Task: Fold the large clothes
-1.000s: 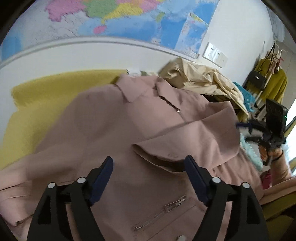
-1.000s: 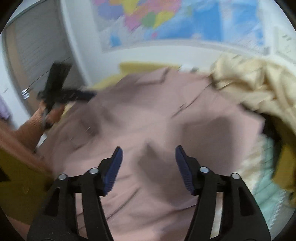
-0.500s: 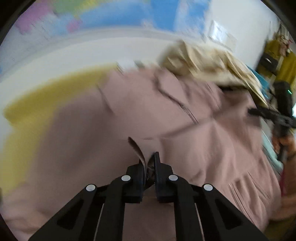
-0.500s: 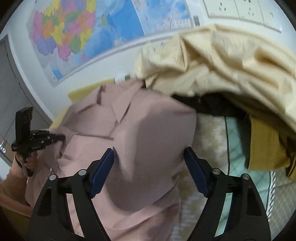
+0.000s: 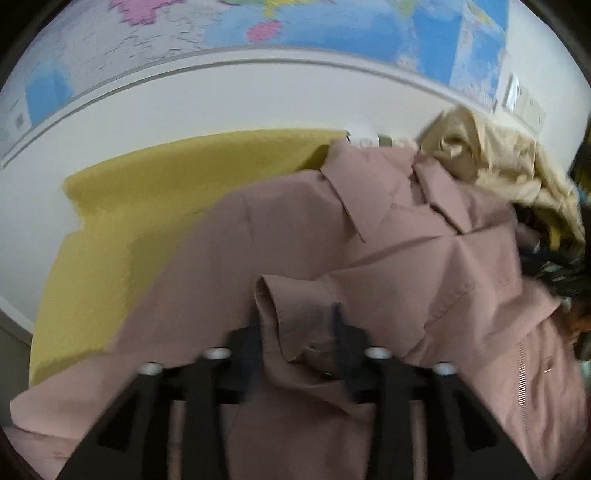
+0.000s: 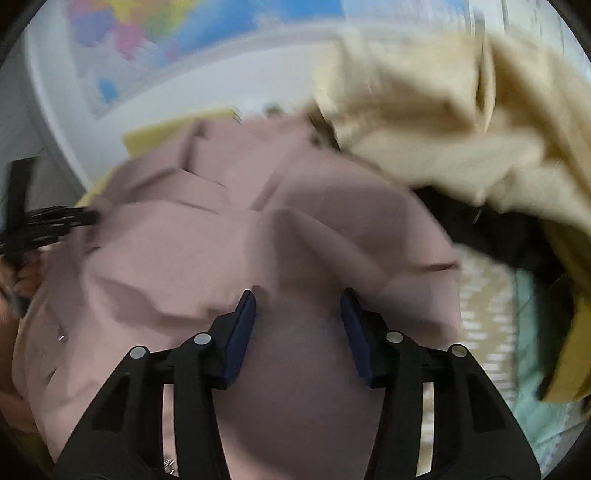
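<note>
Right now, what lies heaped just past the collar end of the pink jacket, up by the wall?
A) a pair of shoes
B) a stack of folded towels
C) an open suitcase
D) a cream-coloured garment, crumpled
D: a crumpled cream-coloured garment lies bunched against the wall just past the collar of the pink jacket, and the right wrist view shows the same pale heap beside it.

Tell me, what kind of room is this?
Probably a bedroom or a room at home: a big map hangs on the wall, clothes like a pink jacket and a cream coat are piled on a yellow cover.
</note>
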The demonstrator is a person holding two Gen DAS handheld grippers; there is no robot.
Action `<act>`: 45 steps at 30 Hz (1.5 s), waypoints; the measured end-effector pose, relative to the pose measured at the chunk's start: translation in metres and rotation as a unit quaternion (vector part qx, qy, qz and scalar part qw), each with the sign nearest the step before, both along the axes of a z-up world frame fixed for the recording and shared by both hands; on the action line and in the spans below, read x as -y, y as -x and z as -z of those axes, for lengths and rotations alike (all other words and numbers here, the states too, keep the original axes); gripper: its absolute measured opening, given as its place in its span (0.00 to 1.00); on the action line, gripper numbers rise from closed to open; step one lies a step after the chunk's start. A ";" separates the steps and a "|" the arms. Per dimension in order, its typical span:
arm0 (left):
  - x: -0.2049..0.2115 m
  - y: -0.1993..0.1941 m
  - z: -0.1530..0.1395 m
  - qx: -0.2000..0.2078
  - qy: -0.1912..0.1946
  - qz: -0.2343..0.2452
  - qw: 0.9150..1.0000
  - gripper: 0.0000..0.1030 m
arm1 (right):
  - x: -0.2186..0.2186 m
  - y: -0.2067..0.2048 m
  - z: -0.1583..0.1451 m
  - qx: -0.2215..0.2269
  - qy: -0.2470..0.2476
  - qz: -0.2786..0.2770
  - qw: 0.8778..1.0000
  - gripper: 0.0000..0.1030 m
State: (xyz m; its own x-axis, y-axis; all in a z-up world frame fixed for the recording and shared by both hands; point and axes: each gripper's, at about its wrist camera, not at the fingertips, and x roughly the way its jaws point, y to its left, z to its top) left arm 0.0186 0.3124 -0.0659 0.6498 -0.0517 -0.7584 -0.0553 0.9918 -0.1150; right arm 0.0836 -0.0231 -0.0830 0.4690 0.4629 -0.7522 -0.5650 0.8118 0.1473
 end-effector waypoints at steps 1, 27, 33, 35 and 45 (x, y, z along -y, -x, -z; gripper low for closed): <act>-0.008 0.010 -0.008 0.016 0.013 -0.005 1.000 0.52 | 0.002 -0.001 0.000 0.003 -0.007 0.005 1.000 0.43; -0.143 0.172 -0.006 0.004 -0.067 -0.200 0.978 0.04 | -0.135 0.113 -0.034 -0.003 -0.023 -0.239 0.971 0.75; -0.086 0.179 -0.112 0.134 -0.129 -0.119 0.975 0.04 | -0.142 0.130 -0.058 -0.004 -0.078 -0.276 0.958 0.75; -0.061 0.172 -0.142 0.161 -0.147 -0.073 0.973 0.04 | -0.140 0.131 -0.066 0.000 -0.097 -0.273 0.957 0.75; 0.096 0.055 -0.123 0.080 -0.177 0.171 0.966 0.65 | -0.084 0.123 -0.072 -0.004 -0.134 -0.214 0.968 0.77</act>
State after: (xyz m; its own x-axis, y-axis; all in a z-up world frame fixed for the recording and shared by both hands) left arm -0.0364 0.2165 0.0570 0.7506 -0.0389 -0.6596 0.2721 0.9279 0.2550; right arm -0.0395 0.0608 -0.0107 0.1858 0.7921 -0.5814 -0.8385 0.4363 0.3265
